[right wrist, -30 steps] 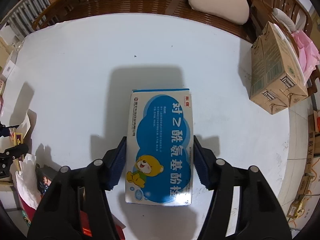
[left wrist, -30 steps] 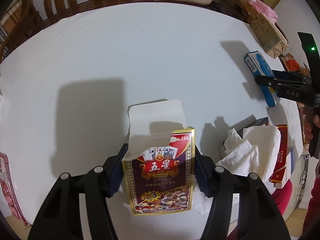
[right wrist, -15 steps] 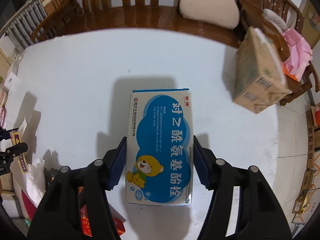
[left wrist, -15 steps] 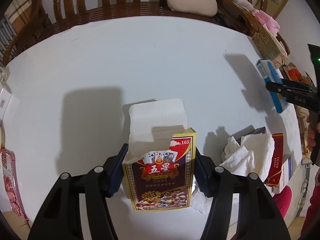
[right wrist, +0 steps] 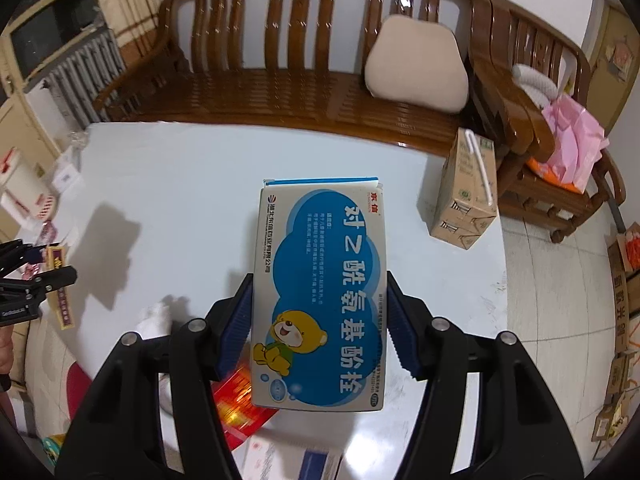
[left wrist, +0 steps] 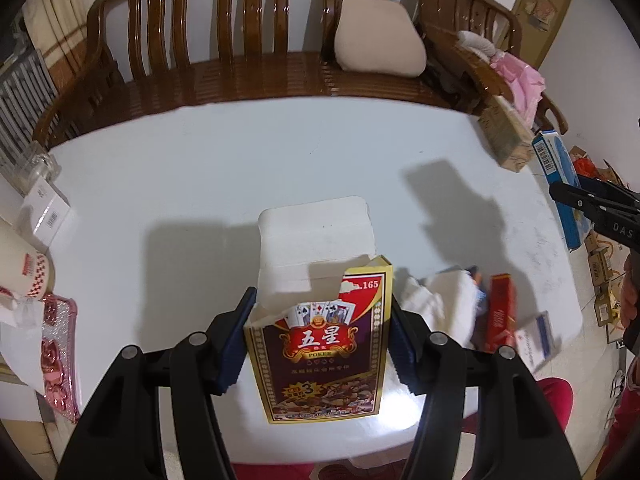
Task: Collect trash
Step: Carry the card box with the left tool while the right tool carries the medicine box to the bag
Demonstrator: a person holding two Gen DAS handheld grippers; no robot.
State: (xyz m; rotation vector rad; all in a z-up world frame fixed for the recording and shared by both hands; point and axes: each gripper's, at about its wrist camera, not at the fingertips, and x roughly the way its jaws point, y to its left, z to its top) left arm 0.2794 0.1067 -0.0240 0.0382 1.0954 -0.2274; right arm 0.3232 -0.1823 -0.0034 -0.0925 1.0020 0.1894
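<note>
My left claw (left wrist: 320,336) clamps a playing-card box (left wrist: 320,344) by its long sides, flap open, lifted clear of the white table (left wrist: 200,184). My right claw (right wrist: 320,320) grips a blue medicine box (right wrist: 320,292) the same way. Side grips keep both flat cartons from slipping. Tissue (left wrist: 440,304) and a red packet (left wrist: 502,312) remain near the table's right edge.

Each wrist camera sits just behind its own jaws, looking steeply down over the white table (left wrist: 200,184) toward the wooden bench (right wrist: 280,92) at twelve o'clock. Both share the table, bench, cushion (left wrist: 378,38) and, probably, the blurred red carton (left wrist: 500,312).
</note>
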